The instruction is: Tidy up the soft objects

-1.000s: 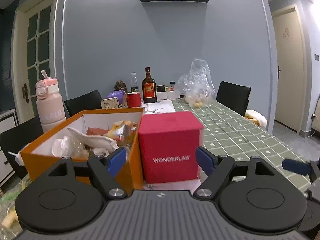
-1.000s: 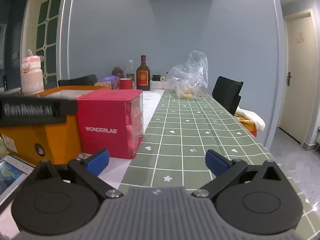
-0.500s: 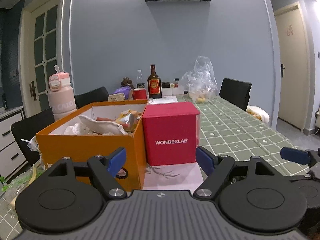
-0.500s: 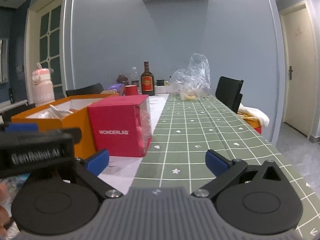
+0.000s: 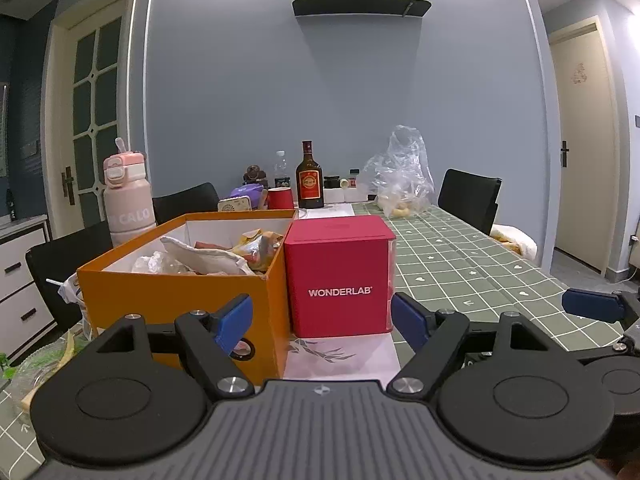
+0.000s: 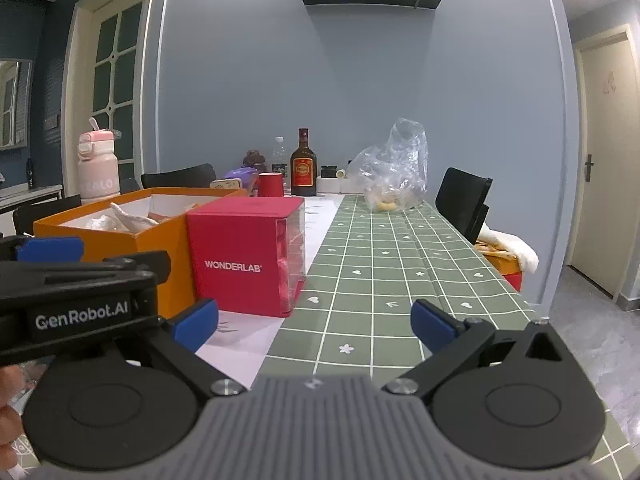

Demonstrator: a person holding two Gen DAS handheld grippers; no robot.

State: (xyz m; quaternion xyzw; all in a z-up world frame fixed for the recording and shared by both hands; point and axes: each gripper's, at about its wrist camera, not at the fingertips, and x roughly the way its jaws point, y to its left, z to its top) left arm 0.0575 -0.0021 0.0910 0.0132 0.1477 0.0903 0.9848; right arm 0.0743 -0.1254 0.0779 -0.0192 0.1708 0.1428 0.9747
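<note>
At the far left stands a pink bottle (image 5: 127,196), behind the orange box (image 5: 180,292). The box sits open on the table (image 5: 472,264), and the soft things (image 5: 208,256) lie heaped inside it: a white cloth, crumpled plastic and some coloured wrappers. Touching the box's right wall is a red cube (image 5: 340,276) marked WONDERLAB, resting on a white sheet (image 5: 340,356).

The left gripper (image 5: 322,320) hovers low, near the box and cube, its blue pads spread wide with nothing between them; the left pad overlaps the box's front, the right one sits beside the cube's lower right corner.

Behind the cube, at the table's far end, are a red cup (image 5: 280,199), a brown bottle (image 5: 309,178) and a clear plastic bag (image 5: 402,176) with something yellowish in it. A black chair (image 5: 468,196) stands at the table's right side.

Farther right, the right gripper (image 6: 314,322) hangs over the green checked cloth (image 6: 384,264), just beside the left one, whose body crosses its view at the left edge. Its pads are also parted wide and hold nothing.
</note>
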